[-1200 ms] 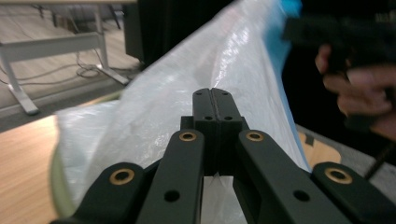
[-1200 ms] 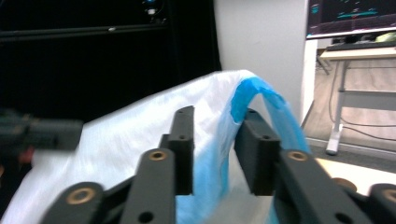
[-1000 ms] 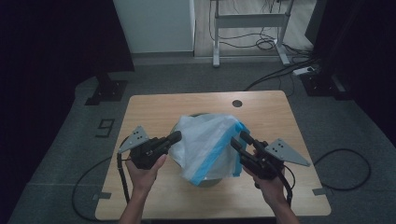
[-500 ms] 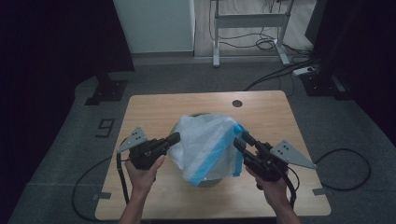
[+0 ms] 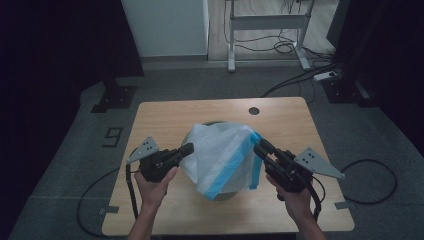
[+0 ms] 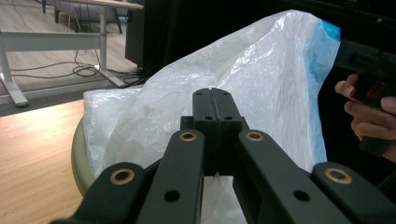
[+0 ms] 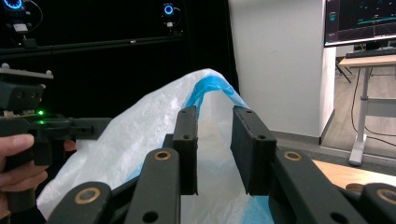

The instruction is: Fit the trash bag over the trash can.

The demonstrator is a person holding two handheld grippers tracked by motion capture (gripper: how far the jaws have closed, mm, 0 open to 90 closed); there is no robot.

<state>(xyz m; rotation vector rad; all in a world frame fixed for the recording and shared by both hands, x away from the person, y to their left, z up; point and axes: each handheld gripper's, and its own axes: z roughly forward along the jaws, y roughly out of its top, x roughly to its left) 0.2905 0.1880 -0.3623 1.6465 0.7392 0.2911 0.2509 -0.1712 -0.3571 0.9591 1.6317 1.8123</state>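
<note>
A white plastic bag (image 5: 220, 155) with a blue rim band is draped over a round pale-green bin (image 5: 220, 196) at the middle of the wooden table (image 5: 160, 120). My left gripper (image 5: 186, 149) touches the bag's left side. In the left gripper view its jaws are pressed together (image 6: 215, 109), a strip of bag film shows under them, and the bag (image 6: 261, 70) rises behind. My right gripper (image 5: 260, 146) sits at the bag's blue right edge. Its jaws stand apart (image 7: 215, 121), with the blue-edged bag (image 7: 154, 121) just beyond them and nothing pinched.
A round cable hole (image 5: 254, 110) lies near the table's far edge. Cables trail off both grippers to the floor. A white desk frame (image 5: 265, 22) and loose cords stand behind the table. A "9" mark (image 5: 113, 136) is on the floor at left.
The right gripper has shifted slightly beside the blue edge. The bag's folds have settled a little. The left gripper has stayed put.
</note>
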